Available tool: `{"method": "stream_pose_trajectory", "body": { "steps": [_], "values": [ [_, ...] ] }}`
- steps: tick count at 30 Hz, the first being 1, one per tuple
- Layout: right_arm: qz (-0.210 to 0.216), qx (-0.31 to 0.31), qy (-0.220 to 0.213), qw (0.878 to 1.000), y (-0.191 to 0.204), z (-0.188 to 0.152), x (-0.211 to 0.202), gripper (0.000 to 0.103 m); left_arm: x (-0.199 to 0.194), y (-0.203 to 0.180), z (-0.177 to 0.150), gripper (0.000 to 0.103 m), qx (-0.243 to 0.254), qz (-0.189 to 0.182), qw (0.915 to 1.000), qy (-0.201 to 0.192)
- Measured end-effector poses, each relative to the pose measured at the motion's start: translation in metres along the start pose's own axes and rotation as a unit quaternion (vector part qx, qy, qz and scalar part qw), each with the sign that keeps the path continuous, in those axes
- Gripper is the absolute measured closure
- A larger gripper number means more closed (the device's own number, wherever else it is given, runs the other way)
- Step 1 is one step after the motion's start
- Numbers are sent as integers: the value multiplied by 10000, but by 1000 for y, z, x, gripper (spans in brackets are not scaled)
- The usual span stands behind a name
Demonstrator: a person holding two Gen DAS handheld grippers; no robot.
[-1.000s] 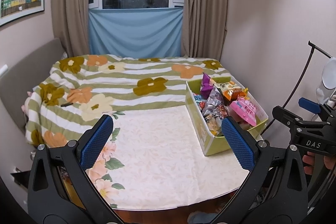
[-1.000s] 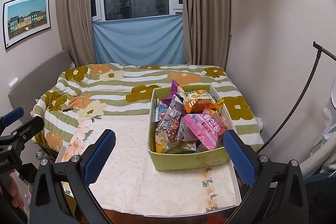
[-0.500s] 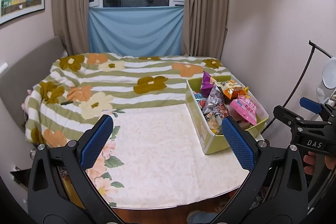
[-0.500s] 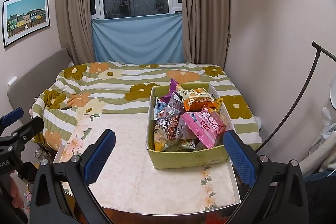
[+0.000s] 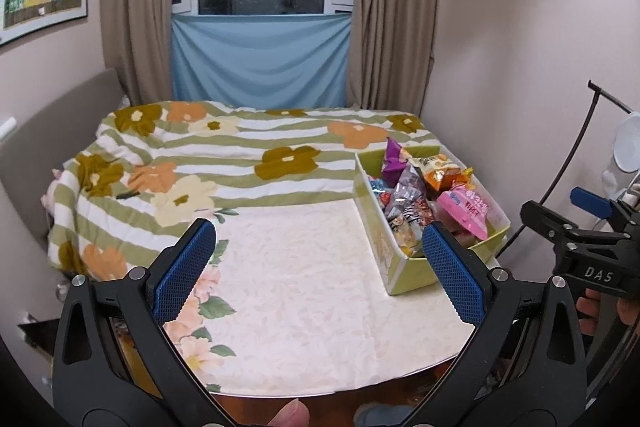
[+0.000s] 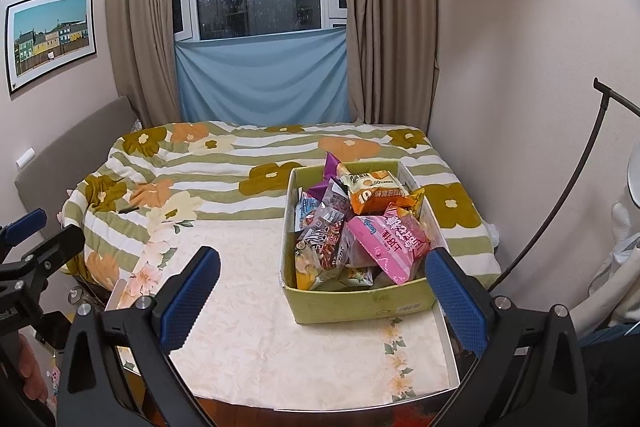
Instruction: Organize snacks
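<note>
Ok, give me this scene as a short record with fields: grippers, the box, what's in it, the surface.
left gripper: open, empty, above the table
right gripper: open, empty, facing the box
box: yellow-green, open top, on the table's right side
contents: heaped snack packets, pink packet and orange packet on top
table: covered by a cream floral cloth, no snacks lying loose on it
behind: bed with flowered striped blanket
</note>
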State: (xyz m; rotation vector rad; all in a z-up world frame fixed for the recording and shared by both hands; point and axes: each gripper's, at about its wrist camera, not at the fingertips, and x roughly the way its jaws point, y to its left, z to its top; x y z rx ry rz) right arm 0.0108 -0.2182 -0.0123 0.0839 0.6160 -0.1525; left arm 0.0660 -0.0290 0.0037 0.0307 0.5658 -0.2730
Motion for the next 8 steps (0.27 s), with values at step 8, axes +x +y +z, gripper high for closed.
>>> {"method": "stream_pose_trajectory", "body": {
  "steps": [8],
  "values": [
    [30,2,2,10000,3,0,-3,1,-1,-1,0,1,-42,-20,10000,-39]
  ]
}}
